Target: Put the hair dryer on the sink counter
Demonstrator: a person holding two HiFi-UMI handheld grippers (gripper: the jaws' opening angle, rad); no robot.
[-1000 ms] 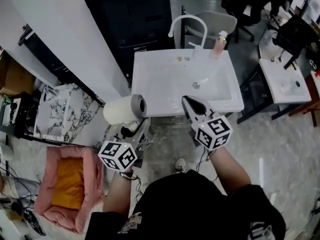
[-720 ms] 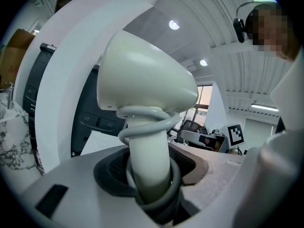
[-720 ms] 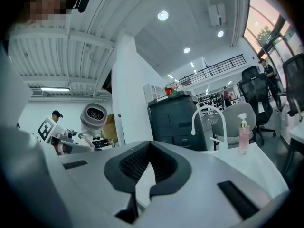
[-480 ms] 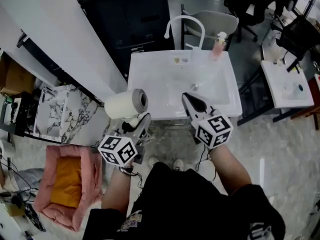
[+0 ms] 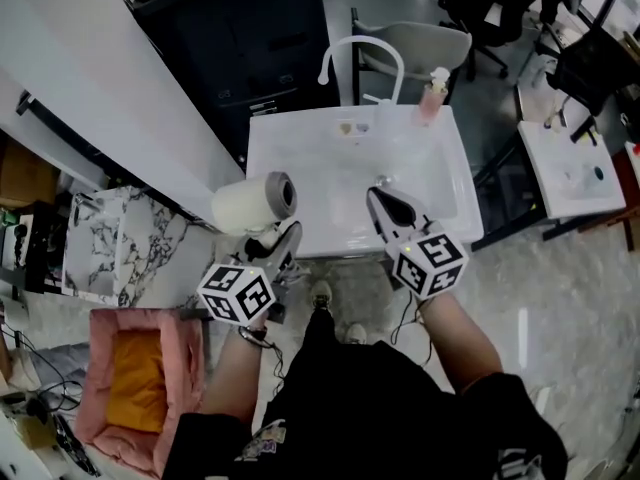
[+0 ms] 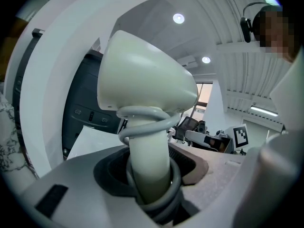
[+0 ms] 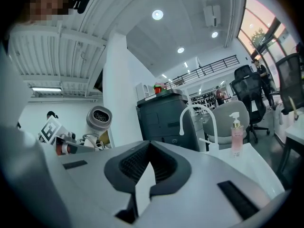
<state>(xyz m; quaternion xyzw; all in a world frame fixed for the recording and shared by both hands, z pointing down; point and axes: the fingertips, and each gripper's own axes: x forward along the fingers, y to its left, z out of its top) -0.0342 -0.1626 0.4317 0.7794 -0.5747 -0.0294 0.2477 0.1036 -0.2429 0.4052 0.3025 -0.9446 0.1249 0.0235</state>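
Note:
In the head view a cream hair dryer [image 5: 250, 204] is held upright just off the front left corner of the white sink [image 5: 300, 158]. My left gripper [image 5: 273, 247] is shut on its handle. The left gripper view shows the handle [image 6: 149, 167] wedged between the jaws with the cord coiled round it and the dryer body [image 6: 142, 80] above. My right gripper [image 5: 381, 204] hovers over the sink's front edge, shut with nothing in it [image 7: 145, 175]. From the right gripper view the dryer's nozzle [image 7: 99, 118] shows at left.
A curved white faucet [image 5: 356, 56] and a pink soap bottle [image 5: 431, 96] stand at the sink's back. A black cabinet [image 5: 250, 28] is behind it, and a white partition [image 5: 100, 88] at left. A pink pet bed [image 5: 138, 388] lies on the floor. A small white table [image 5: 570, 163] stands at right.
The person has stepped closer to the sink, carrying both grippers forward. The right gripper now reaches over the sink's front edge. The grip on the hair dryer is unchanged.

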